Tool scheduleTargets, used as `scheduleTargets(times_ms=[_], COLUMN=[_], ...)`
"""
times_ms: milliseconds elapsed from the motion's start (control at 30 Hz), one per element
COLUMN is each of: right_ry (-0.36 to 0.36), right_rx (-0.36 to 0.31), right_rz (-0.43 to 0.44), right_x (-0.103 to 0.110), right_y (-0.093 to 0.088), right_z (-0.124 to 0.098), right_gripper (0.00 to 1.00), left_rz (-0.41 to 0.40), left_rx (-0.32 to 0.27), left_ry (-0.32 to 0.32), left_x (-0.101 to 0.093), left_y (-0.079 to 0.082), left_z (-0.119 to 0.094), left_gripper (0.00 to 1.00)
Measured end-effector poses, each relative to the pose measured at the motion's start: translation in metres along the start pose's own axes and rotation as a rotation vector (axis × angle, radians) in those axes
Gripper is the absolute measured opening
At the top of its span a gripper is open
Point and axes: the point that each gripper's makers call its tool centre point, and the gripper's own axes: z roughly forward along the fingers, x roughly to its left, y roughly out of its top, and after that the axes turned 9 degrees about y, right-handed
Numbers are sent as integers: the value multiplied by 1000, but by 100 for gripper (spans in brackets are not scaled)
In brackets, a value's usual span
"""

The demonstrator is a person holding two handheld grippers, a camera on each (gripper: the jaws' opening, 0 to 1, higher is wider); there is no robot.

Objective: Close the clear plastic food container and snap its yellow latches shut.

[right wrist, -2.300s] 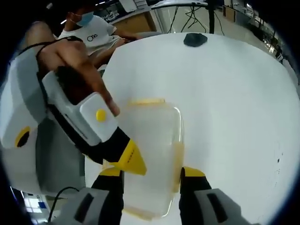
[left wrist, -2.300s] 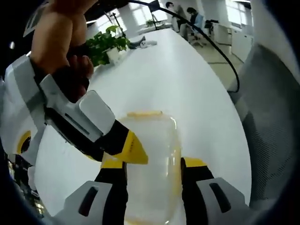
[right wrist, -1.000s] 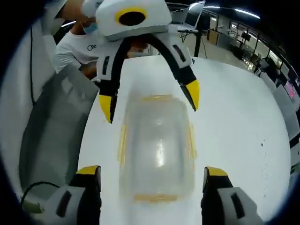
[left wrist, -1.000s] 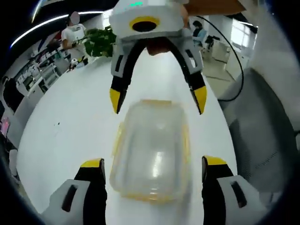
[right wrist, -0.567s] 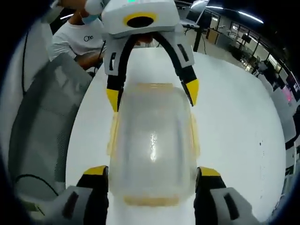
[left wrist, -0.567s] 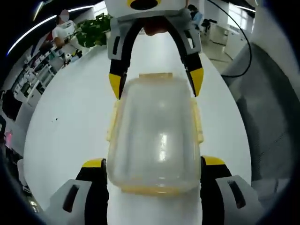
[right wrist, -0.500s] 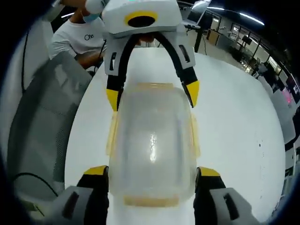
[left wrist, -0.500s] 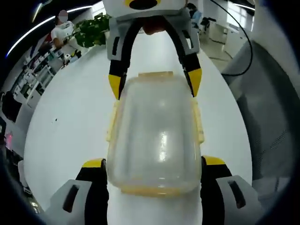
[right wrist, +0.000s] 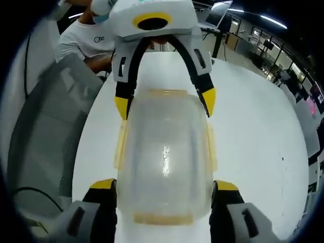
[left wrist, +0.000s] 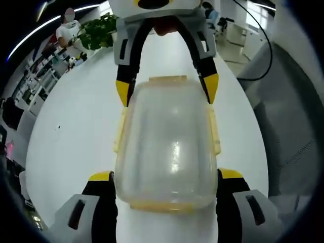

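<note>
We have the clear plastic food container (left wrist: 167, 147) lying on the white counter (left wrist: 76, 136), its lid already seated on top and its long axis running between our two tools. It looks empty, thin-walled and glossy, so we judge it light, a little flexible in the lid, and likely to slide on the smooth counter if pushed from one side only. The walls will bow under a hard squeeze, so we would rather not clamp the body.

The yellow latches (left wrist: 120, 132) are where we want to work. Along each long side of the container one flap stands out from the wall, which suggests these are not yet snapped down; another sits at each short end (right wrist: 164, 218). We cannot tell for sure whether the end ones are locked. Each flap is a stiff hinged tab, and we expect it to need a firm push against the rim, with the opposite side braced.

The left gripper (left wrist: 166, 178) straddles the near end of the container in the left gripper view, its jaws spread wide, one at each corner, holding nothing. Whether the tips touch the plastic we cannot say. The right gripper (right wrist: 164, 188) does the same from the other end, jaws likewise parted and empty; in the left gripper view it sits at the container's far end (left wrist: 167, 92).

Beyond the container, a potted plant (left wrist: 99, 31) stands at the counter's far edge, and a seated person (right wrist: 86, 43) is behind it on the other side.
</note>
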Motion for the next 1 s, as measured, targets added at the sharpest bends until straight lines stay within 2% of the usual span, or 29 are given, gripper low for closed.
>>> scheduleTargets(times_ms=[167,433,667,800,1000], right_ry=[-4,5,-3,-3,-5], right_rx=[14,26,39,46,49], right_rz=[0,-11,-11,-14,-18], right_x=[7,2,-26,-49,-81], right_y=[0,0,1,2,4], right_z=[3,5,4,1,-3], right_gripper=[75,77,78,79,79], left_rz=[-2,3,-2,-2,-2], left_rx=[-2,-2,-8,-3,10], left_ry=[4,3,17,17,18], left_x=[-8,-6,23,48,76], left_y=[1,1,1,-2,-6], left_z=[-2,-1,7,12,19], left_gripper=[78,79,78,78,78])
